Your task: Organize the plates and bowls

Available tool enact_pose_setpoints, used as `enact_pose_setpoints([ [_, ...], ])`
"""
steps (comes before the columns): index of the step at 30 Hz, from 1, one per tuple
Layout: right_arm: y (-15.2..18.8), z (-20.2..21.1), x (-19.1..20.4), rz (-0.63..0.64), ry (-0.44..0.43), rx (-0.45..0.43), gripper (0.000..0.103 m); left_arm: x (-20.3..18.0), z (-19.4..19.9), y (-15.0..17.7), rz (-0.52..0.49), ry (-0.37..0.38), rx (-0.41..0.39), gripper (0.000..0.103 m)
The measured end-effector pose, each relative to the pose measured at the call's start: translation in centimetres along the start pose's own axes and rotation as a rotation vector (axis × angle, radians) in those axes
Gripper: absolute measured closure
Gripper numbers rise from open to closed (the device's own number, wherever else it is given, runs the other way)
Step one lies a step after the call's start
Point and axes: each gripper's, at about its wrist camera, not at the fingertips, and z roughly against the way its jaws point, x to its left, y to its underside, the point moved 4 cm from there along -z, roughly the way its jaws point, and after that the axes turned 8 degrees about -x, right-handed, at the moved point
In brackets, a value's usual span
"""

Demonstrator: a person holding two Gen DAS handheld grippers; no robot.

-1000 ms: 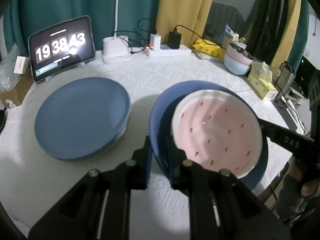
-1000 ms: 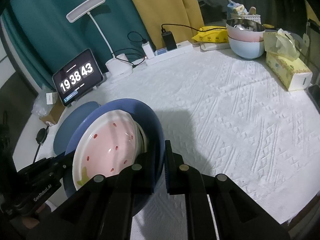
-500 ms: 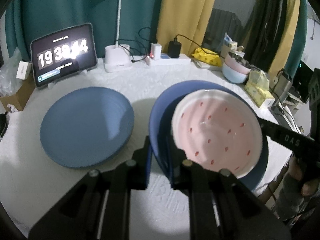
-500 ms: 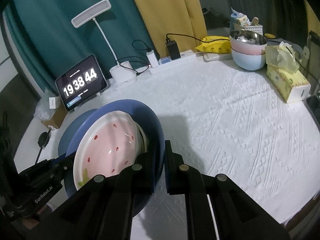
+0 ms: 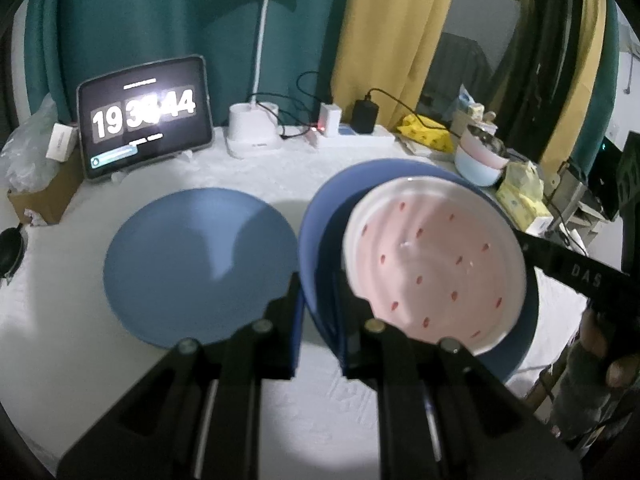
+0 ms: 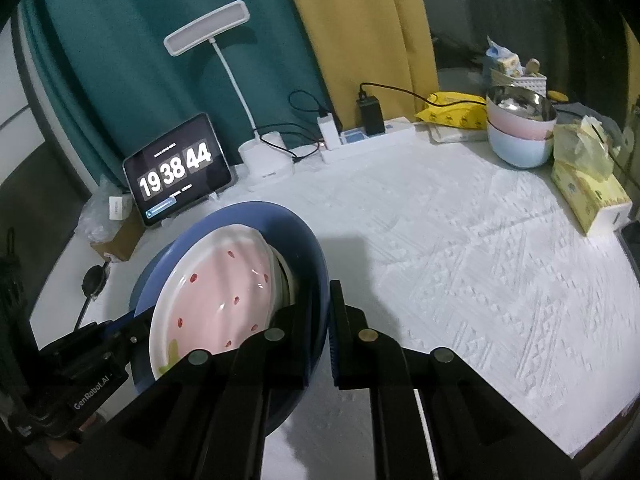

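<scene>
Closest to you, your left gripper (image 5: 320,320) has its fingers (image 5: 289,332) pinching the near-left rim of the dark blue plate (image 5: 320,240), one finger on the outside and the other on the inside of the rim. Your right gripper (image 6: 329,328) pinches the opposite edge of that same plate (image 6: 308,264) in the same way, with the rim caught between its two fingers (image 6: 346,344). The plate is held off the desk (image 6: 460,248) and tilted, and the pink bowl with red spots (image 5: 434,264) lies inside it, leaning against the plate's inner face; in the right wrist view the bowl (image 6: 216,296) appears to sit on another white rim beneath it. At the right edge of the left wrist view, part of your hand (image 5: 612,356) shows around the other gripper's body. Just beyond and to the left of the lifted plate, a lighter blue plate (image 5: 192,272) lies flat on the white textured cloth, partly crossed by shadow. Farther back, a tablet (image 6: 178,170) showing clock digits stands propped near the desk's edge, with a white lamp (image 6: 208,28) and its base beside it, then a power strip (image 6: 372,138) with plugged chargers. Toward the far right stand stacked bowls (image 6: 520,132), pink over pale blue with a metal one on top, next to a yellow tissue box (image 6: 588,200). Teal and yellow curtains hang behind it all.
</scene>
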Motion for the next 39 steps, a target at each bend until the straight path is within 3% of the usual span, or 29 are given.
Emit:
enact_pose_setpoints([
  [29,-3.3,-5.9,8.6,0.098,-0.060,0.014,0.094,9.3,0.0,-3.2,0.091,-0.051,-0.065,0.091],
  [39,-3.0,-9.8,10.8,0.120,-0.085,0.064,0.094,12.8,-1.2,-3.0,0.133,-0.096,-0.047,0.091],
])
